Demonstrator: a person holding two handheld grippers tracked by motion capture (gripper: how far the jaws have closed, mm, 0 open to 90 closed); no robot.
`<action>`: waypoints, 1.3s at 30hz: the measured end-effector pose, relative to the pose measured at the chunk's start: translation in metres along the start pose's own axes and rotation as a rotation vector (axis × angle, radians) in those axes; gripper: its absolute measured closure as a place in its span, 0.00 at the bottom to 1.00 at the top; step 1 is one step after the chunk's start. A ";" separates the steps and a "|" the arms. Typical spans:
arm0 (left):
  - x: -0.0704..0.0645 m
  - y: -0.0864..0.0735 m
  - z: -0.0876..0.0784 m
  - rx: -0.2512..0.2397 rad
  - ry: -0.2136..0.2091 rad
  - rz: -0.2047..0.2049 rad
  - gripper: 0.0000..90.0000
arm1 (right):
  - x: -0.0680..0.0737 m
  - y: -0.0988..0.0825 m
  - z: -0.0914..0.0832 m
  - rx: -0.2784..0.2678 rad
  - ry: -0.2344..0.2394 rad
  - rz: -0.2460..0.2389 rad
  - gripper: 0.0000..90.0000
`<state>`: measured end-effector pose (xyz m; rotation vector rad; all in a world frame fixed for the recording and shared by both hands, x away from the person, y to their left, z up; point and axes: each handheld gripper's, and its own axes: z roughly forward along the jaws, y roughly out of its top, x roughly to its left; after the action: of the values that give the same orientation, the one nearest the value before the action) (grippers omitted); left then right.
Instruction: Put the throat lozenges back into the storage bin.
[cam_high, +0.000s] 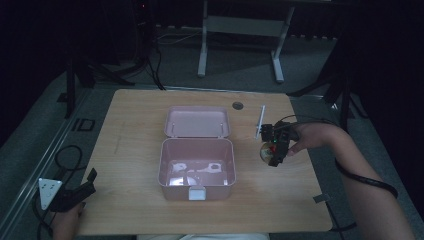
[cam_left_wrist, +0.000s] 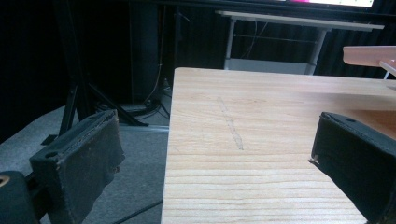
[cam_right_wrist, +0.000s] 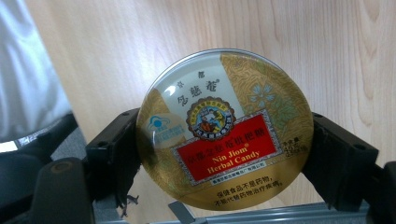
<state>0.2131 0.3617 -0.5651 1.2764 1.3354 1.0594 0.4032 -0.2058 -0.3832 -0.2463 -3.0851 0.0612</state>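
A: Holding the candy tin (cam_right_wrist: 224, 130) w/ the right gripper (cam_high: 274, 150), right of the pink box (cam_high: 197, 192), over the table (cam_high: 140, 120). Looks like pick is done, place isn't.

B: Agreed. Box lid (cam_high: 197, 121) is already flipped back, so nothing to open. Tin's not in yet, it's near the box's right wall but apart from it. Can't tell from the high view if it's lifted or resting on the wood.

A: Grip status?

B: Right gripper view: both jaws pressed on the tin's rim, opposite sides, closed down to tin width. Round gold lid faces the cam, red label readable. Looks square, no obvious slip.

A: Left gripper (cam_high: 75, 192)?

B: Parked at the near-left table corner, well apart from the box. Jaws spread wide in the left gripper view, bare wood between them, nothing touched.

A: What's in the box?

B: Some pale bits on the floor of it, too dim to ID. Small white latch (cam_high: 196, 192) on the near wall.

A: A thin white stick (cam_high: 260, 120) lies just behind the right gripper, btw.

B: Left to do, I'd judge: carry tin leftward over the wall, lower, release. Maybe shut lid after.
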 end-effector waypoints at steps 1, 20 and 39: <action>0.000 0.000 0.000 0.000 0.001 -0.001 0.03 | 0.002 0.002 -0.003 0.000 -0.002 -0.007 0.22; 0.000 0.000 0.000 -0.001 0.000 -0.002 0.03 | 0.018 0.048 -0.011 -0.011 -0.004 -0.079 0.22; 0.001 0.000 0.000 -0.001 -0.004 -0.004 0.03 | 0.043 0.117 -0.008 -0.015 0.011 -0.224 0.22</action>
<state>0.2129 0.3624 -0.5651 1.2745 1.3332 1.0541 0.3795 -0.0828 -0.3788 0.0986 -3.0798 0.0281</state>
